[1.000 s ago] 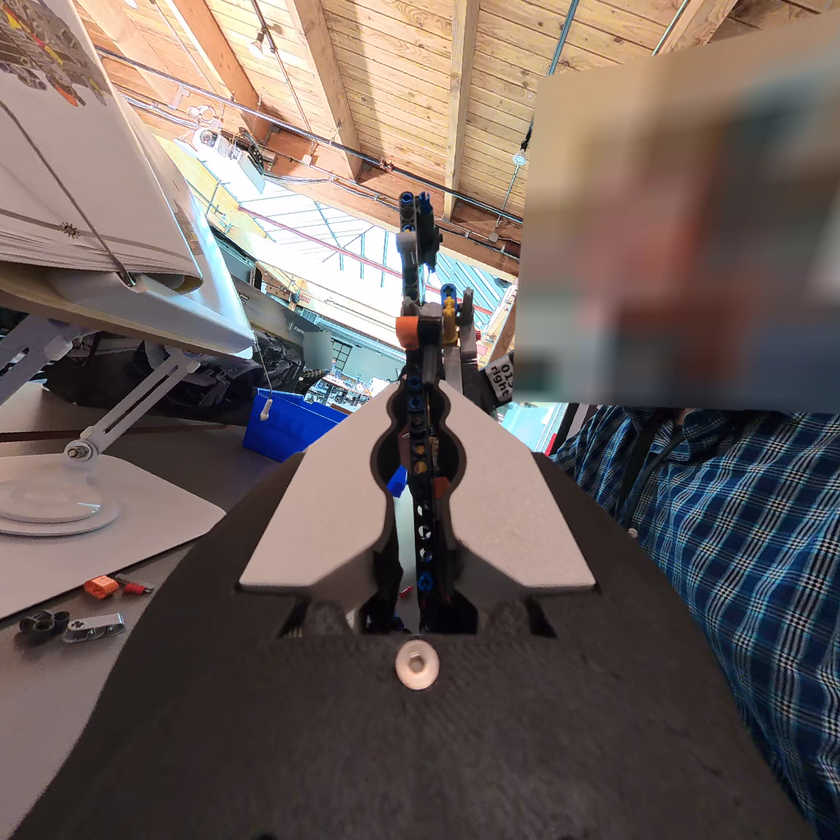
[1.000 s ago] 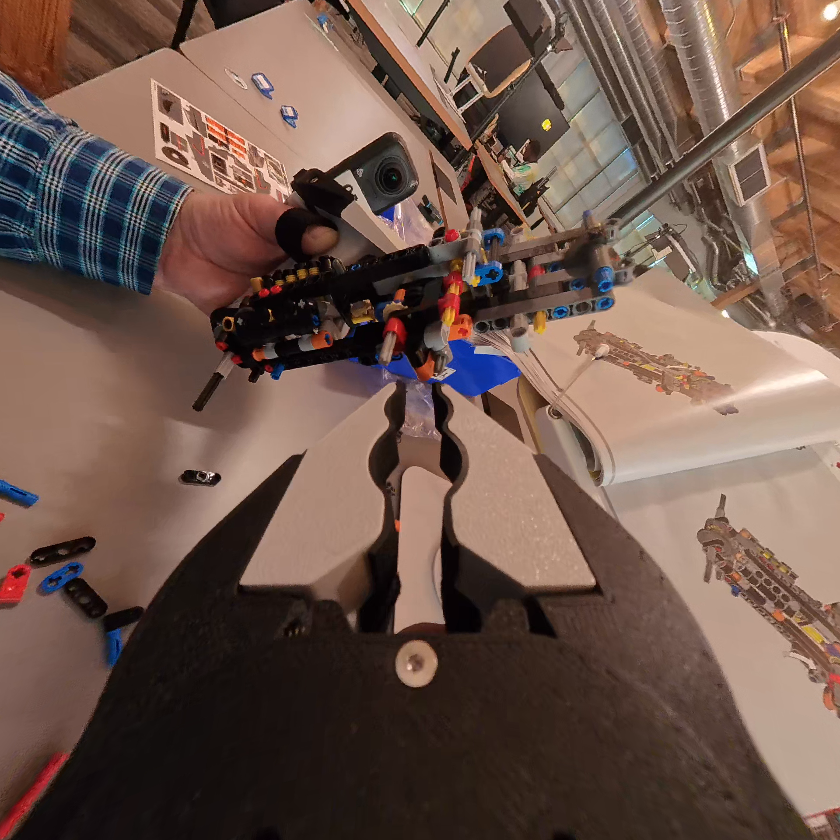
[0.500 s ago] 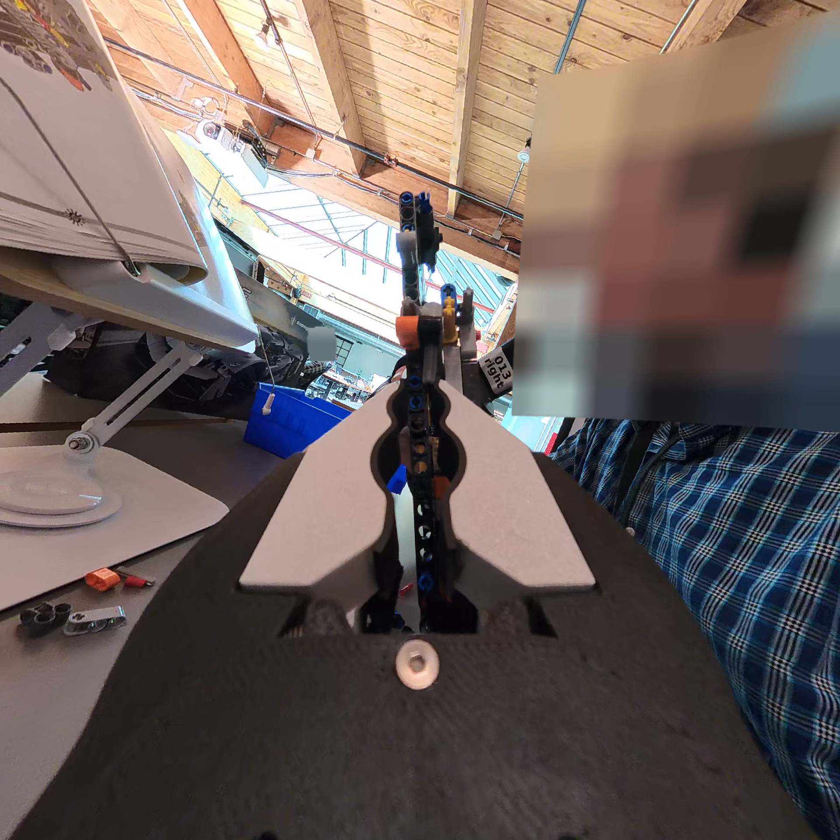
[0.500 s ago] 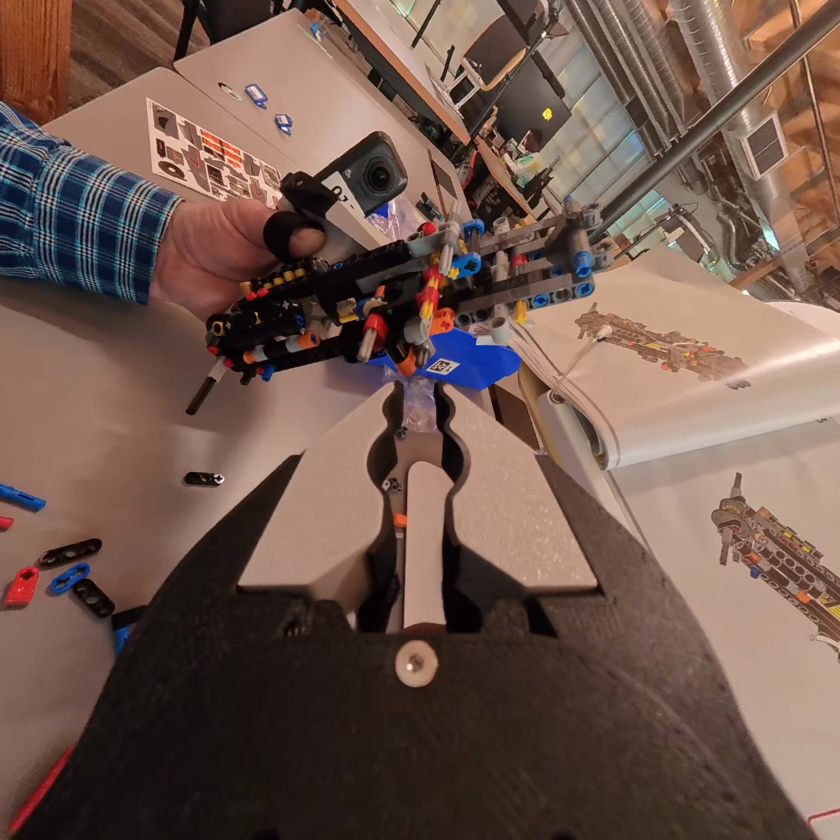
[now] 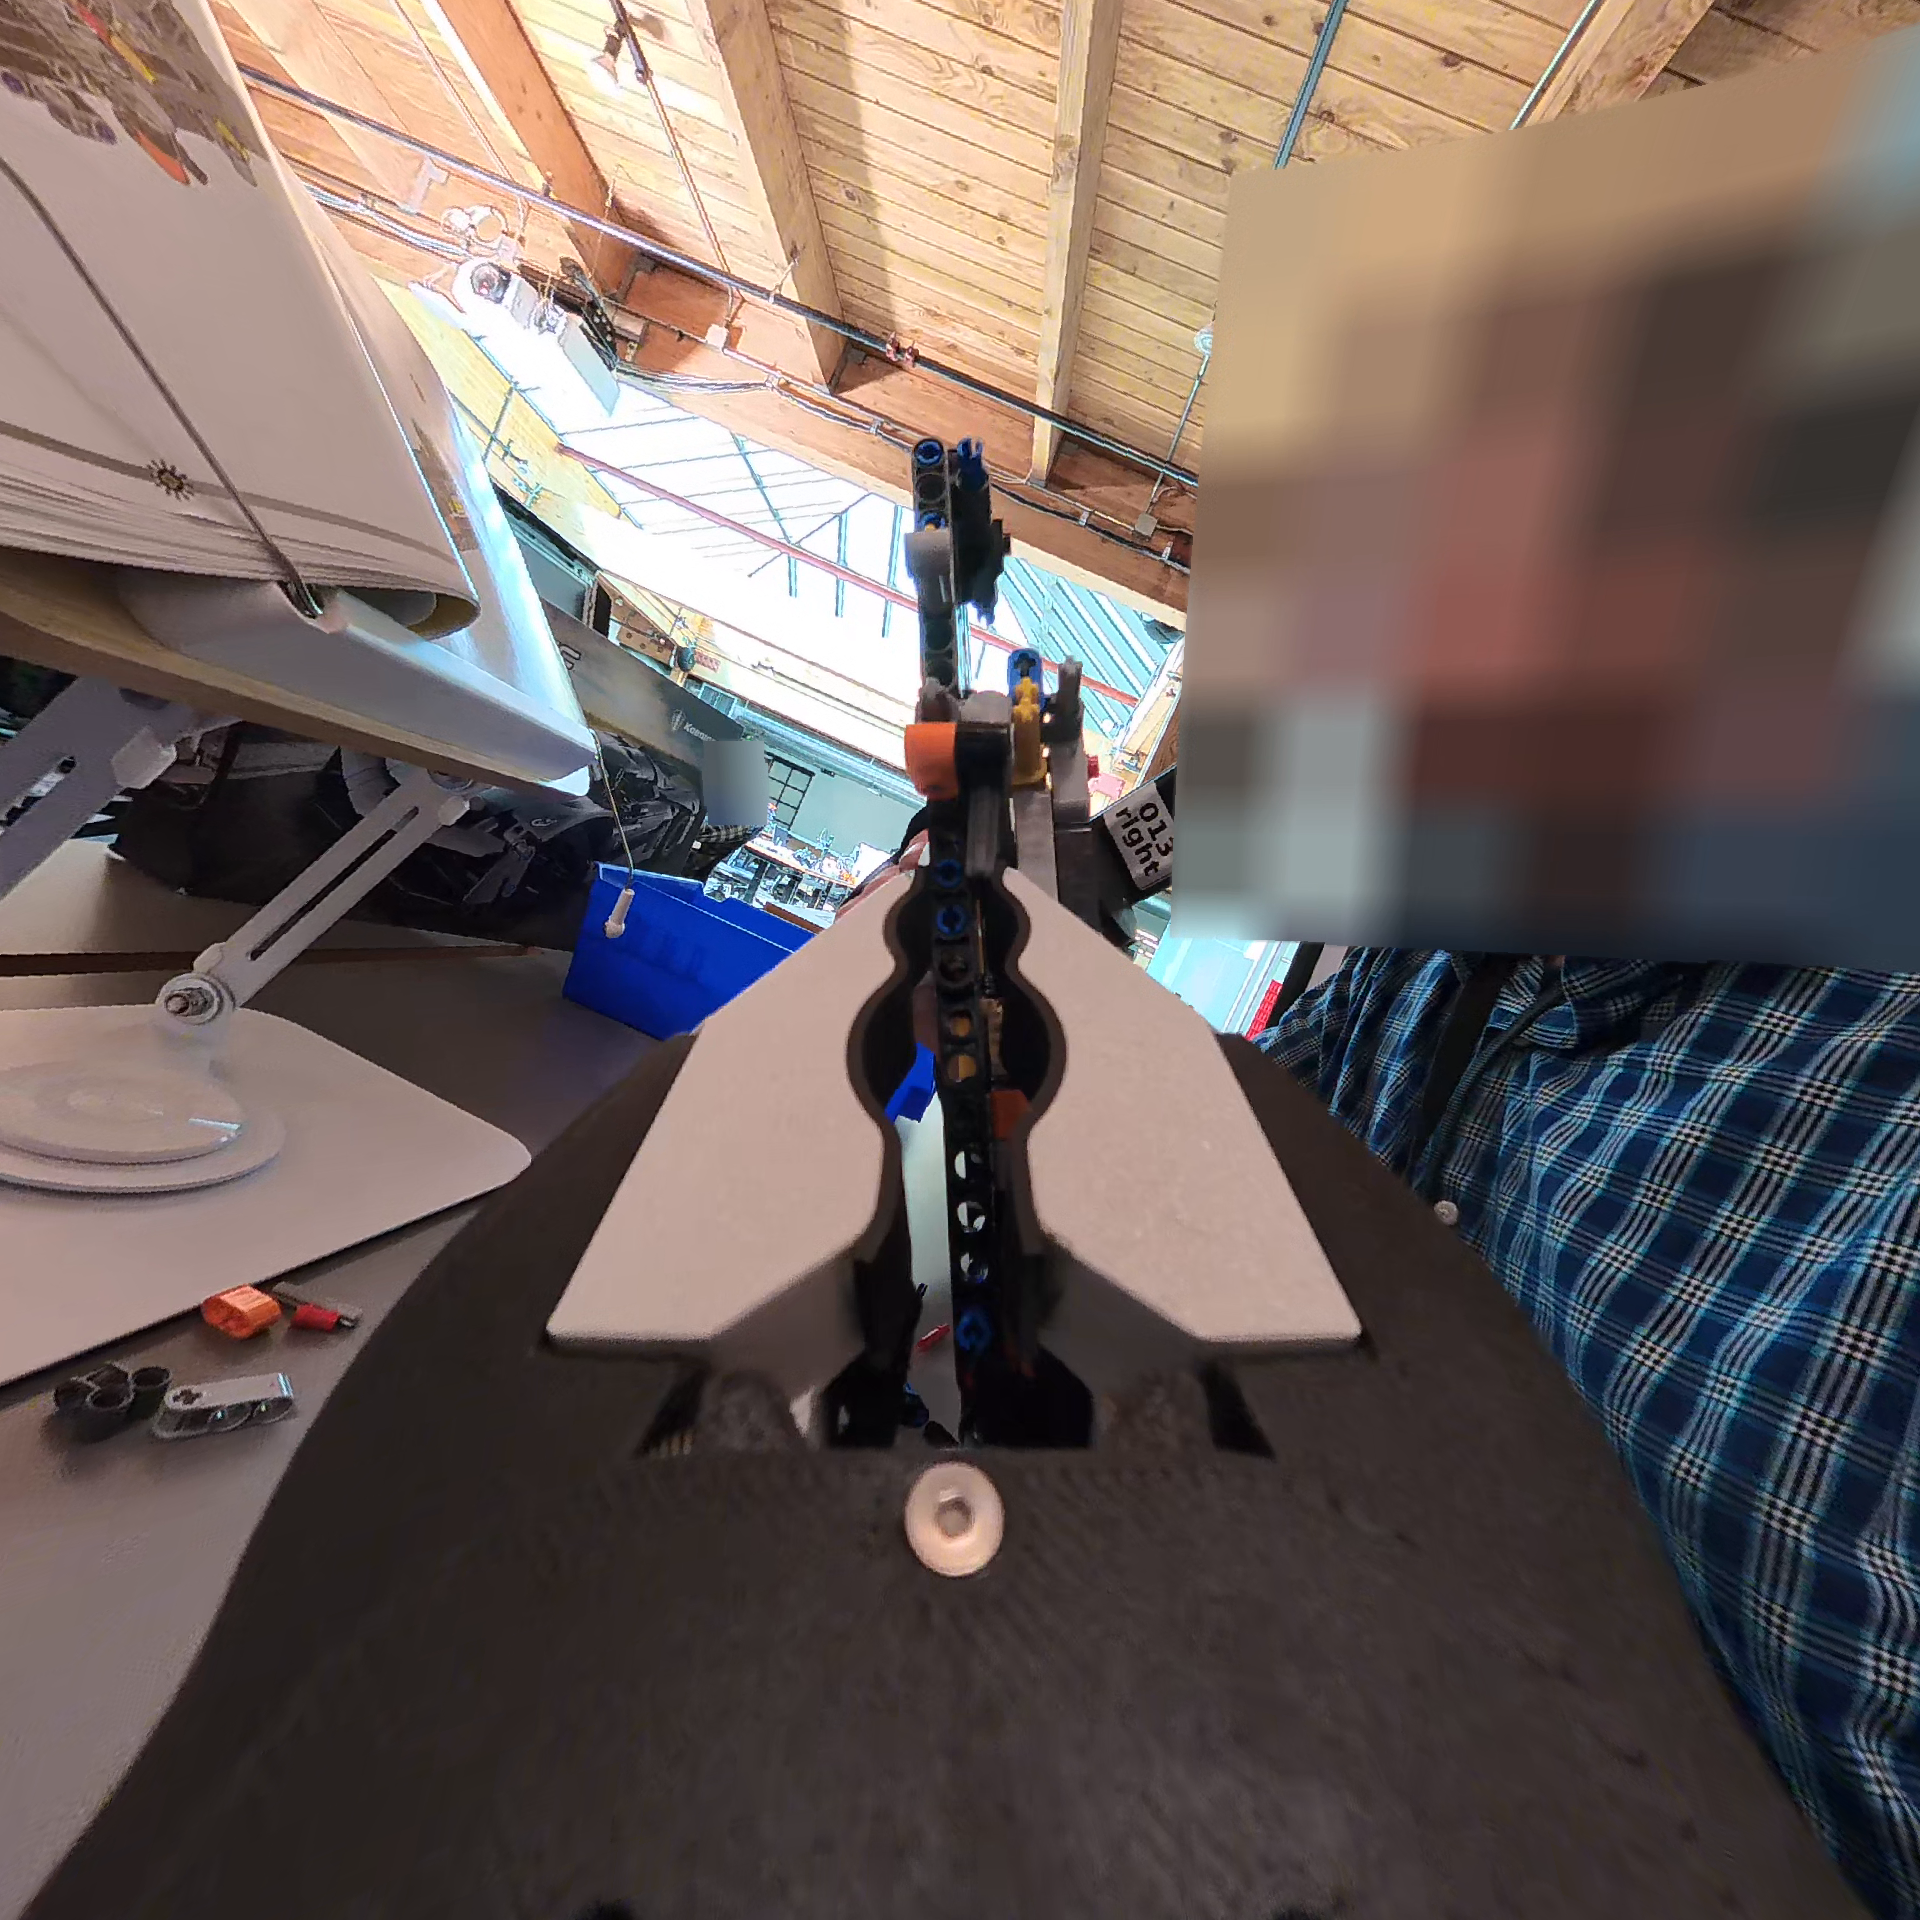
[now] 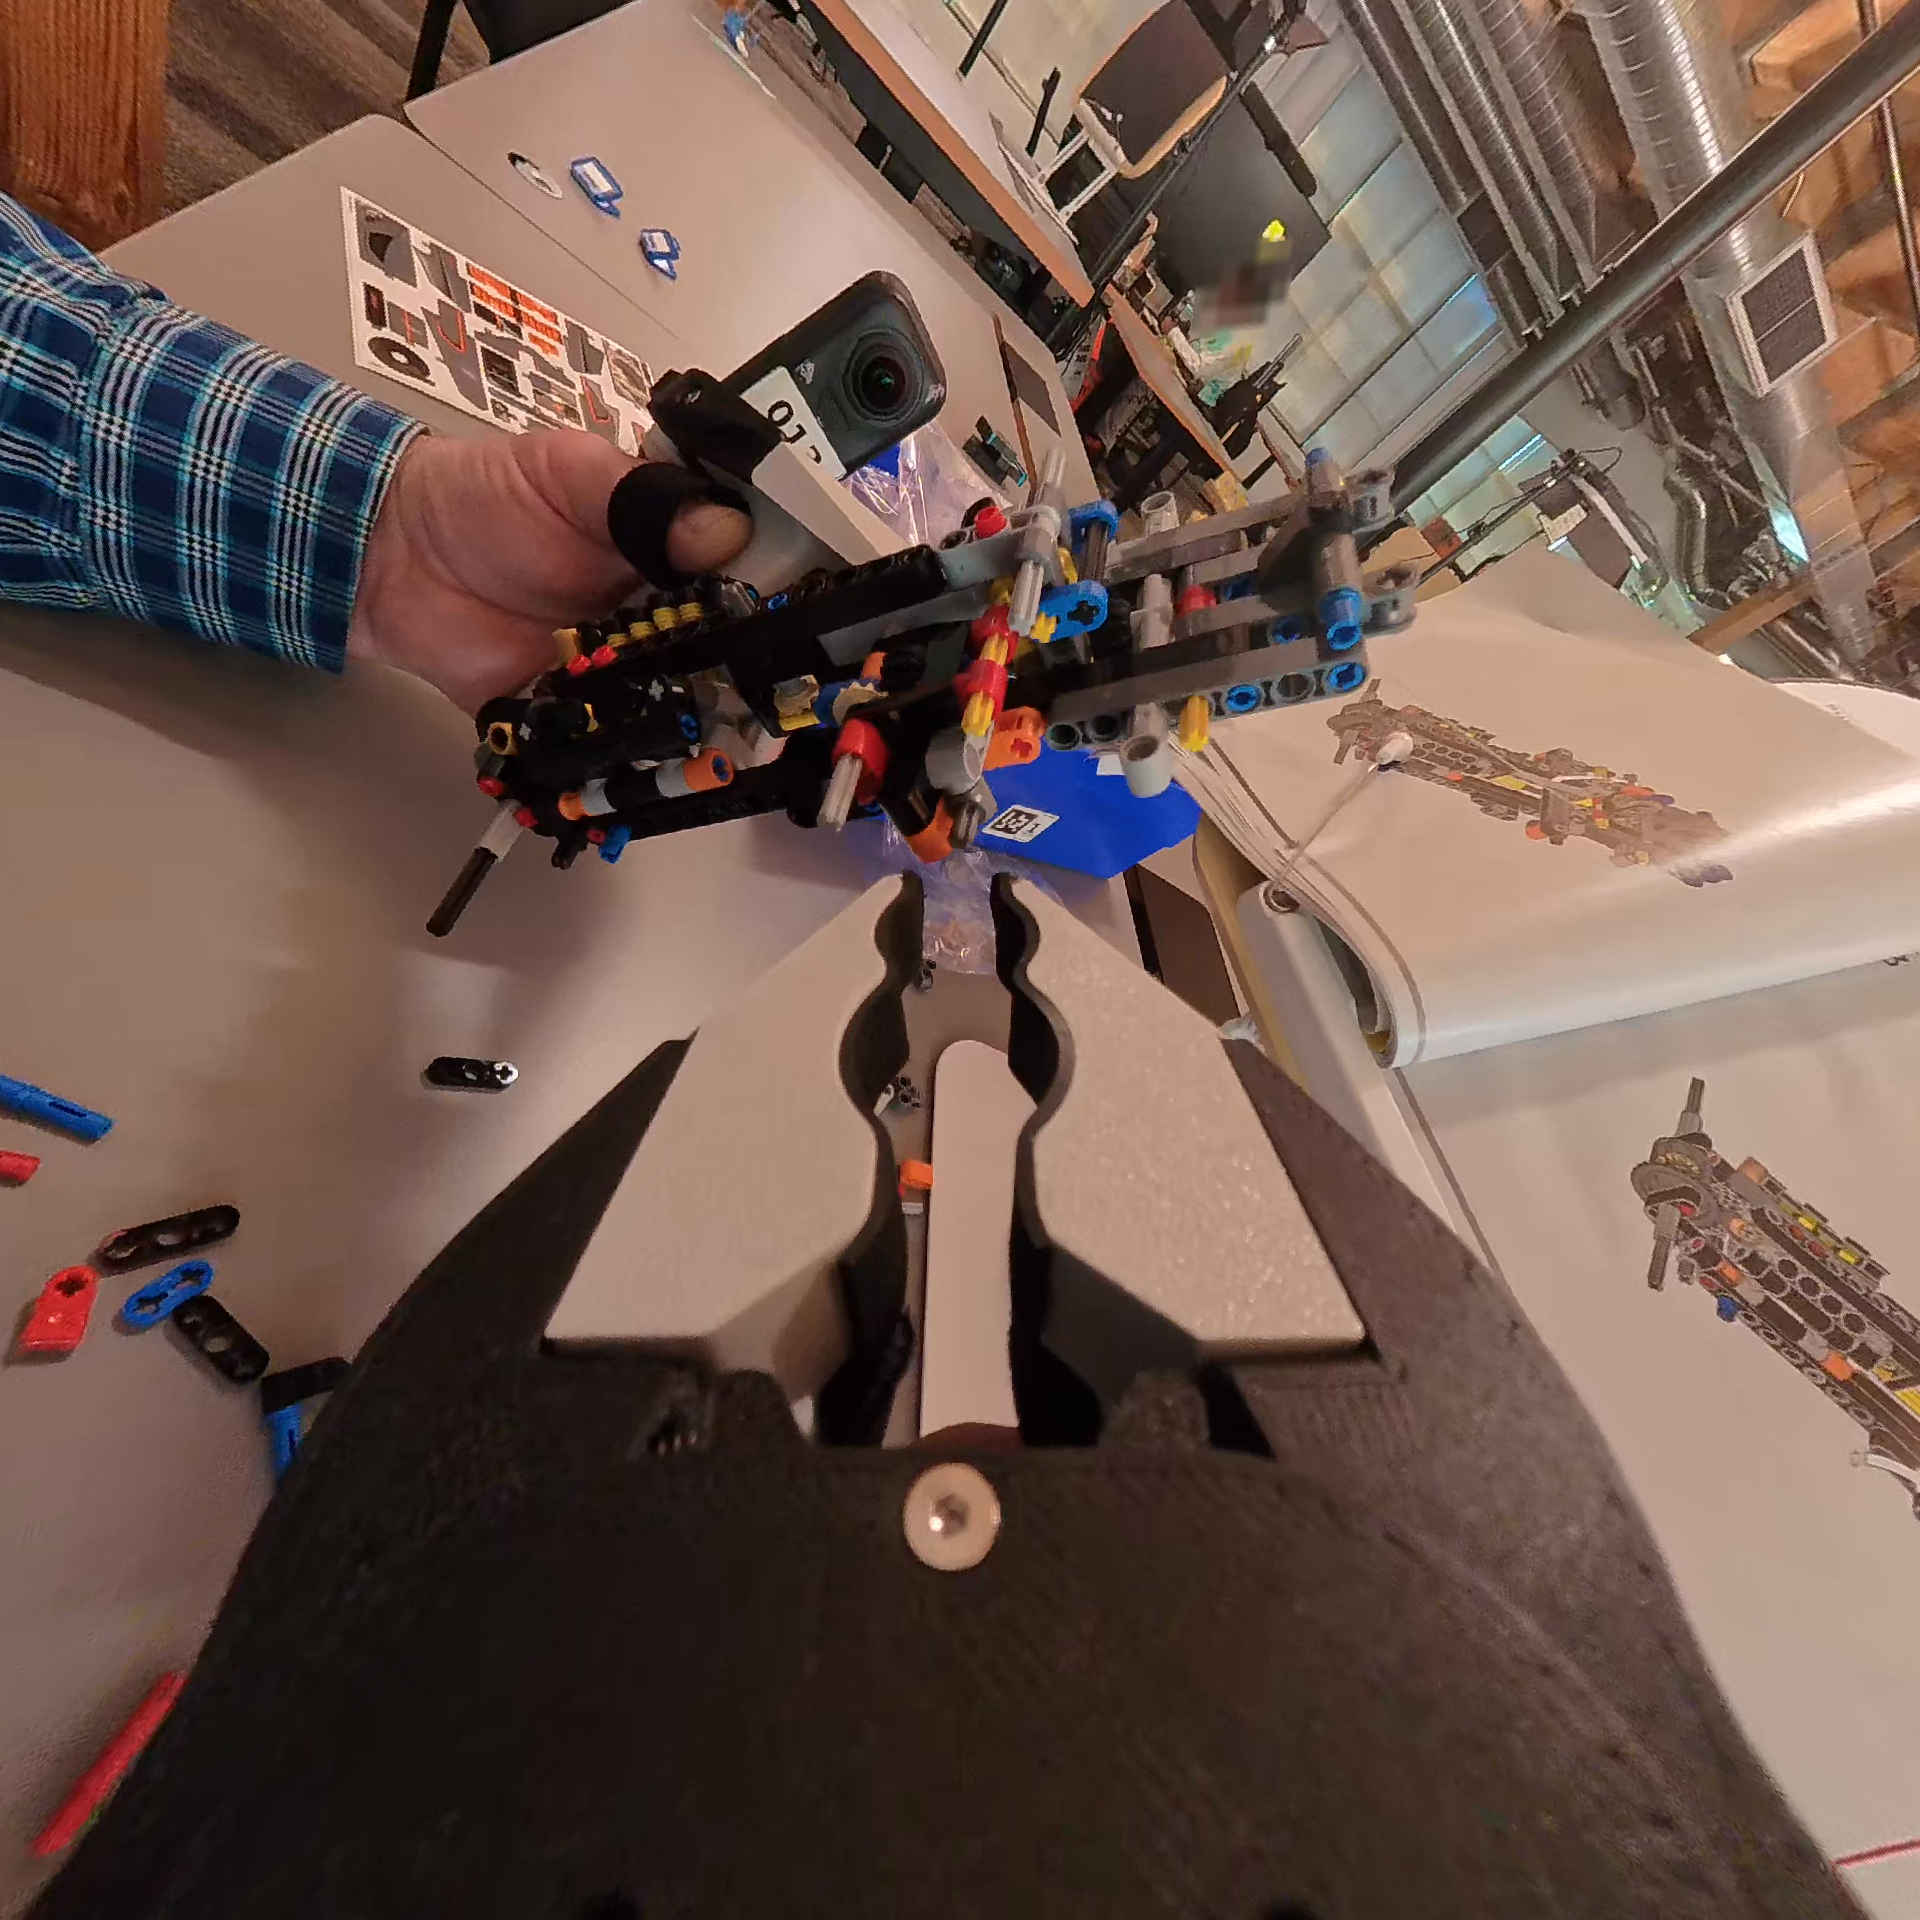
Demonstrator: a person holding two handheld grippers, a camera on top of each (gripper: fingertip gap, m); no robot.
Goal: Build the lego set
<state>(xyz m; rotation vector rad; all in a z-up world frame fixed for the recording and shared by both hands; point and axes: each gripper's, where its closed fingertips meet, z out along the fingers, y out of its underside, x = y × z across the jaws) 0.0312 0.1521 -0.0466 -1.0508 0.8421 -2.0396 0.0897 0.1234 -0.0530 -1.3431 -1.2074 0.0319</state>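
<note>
Here the lego assembly [image 6: 935,665], a long black and grey beam frame studded with blue, red, yellow and orange pins, is held up in the air above the grey table [image 6: 208,935], lying roughly level across the right wrist view. The left gripper [image 5: 961,904] is clamped on its black end: in the left wrist view the black holed beam [image 5: 966,1143] runs straight up between the two pale fingers [image 5: 727,1143], which press on it from both sides. The person's hand [image 6: 488,561] grips that tool from the left. A thin black axle [image 6: 462,894] juts from the frame's lower left end, clear of the tabletop.

The right gripper [image 6: 951,894] sits just below the assembly without touching it; its fingers stand a little apart, holding nothing.

Loose parts lie on the table to the left: a black link [image 6: 470,1072], and farther out a red piece [image 6: 60,1322], a blue link [image 6: 166,1278] and black links [image 6: 171,1236]. A blue bin [image 6: 1091,821] sits beyond. The open instruction booklet [image 6: 1558,831] on its stand crowds the right side; the bare table to the left is open.
</note>
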